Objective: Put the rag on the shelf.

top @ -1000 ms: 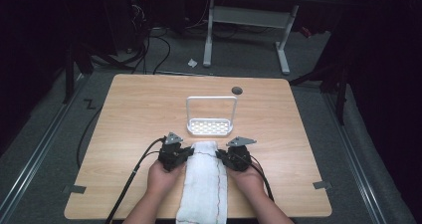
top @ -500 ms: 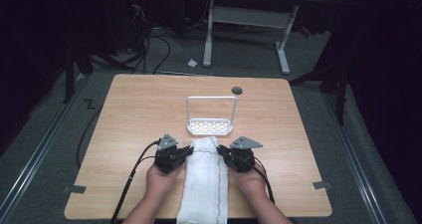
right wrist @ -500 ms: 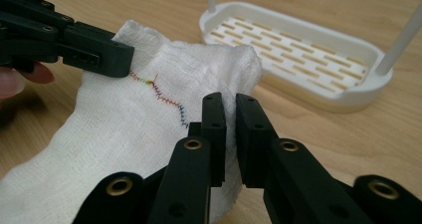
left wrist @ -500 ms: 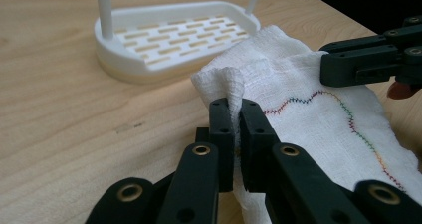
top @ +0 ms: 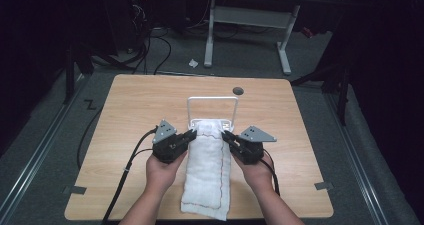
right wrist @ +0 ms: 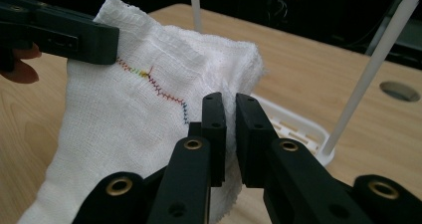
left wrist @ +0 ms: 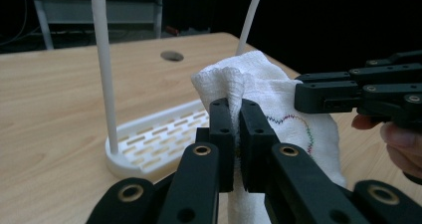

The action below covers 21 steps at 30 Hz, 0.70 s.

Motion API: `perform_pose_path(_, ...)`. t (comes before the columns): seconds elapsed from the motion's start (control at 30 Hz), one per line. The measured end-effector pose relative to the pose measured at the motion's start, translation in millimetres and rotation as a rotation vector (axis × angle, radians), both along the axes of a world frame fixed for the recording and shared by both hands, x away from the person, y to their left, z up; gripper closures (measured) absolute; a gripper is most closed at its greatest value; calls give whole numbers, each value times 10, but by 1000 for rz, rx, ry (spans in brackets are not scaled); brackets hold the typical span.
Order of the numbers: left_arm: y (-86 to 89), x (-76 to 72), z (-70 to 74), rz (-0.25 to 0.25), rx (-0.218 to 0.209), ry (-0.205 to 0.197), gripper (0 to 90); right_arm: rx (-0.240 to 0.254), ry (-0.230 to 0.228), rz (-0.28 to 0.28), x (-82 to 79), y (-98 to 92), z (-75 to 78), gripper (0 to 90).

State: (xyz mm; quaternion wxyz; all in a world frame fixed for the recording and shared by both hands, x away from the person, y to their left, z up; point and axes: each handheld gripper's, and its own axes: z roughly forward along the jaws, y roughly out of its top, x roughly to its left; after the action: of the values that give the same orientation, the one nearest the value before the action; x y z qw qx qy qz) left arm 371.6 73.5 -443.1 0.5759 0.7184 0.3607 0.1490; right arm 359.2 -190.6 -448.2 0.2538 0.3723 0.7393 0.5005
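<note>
Both tools clenched on the towel's (top: 207, 172) far corners: left tool (top: 191, 136), right tool (top: 226, 136). The far edge hangs in front of the rack (top: 212, 101) (likely to drape over its bar); the rest trails on the surface (top: 130, 105).

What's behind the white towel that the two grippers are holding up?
Behind the towel stands a white rack: its slotted base rests on the table, its hoop rising above. The towel's raised end covers part of the base, so that part is hidden.
</note>
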Motion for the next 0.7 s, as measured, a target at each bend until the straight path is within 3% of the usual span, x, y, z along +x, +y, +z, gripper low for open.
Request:
perform_pose_path(0.2, 13, -29, 294, 3, -36, -64, 860, 6, -67, 3, -2, -9, 260, 838)
perform_pose_path(0.7, 80, -52, 744, 15, -56, -172, 861, 20, -165, 7, -7, 38, 726, 839)
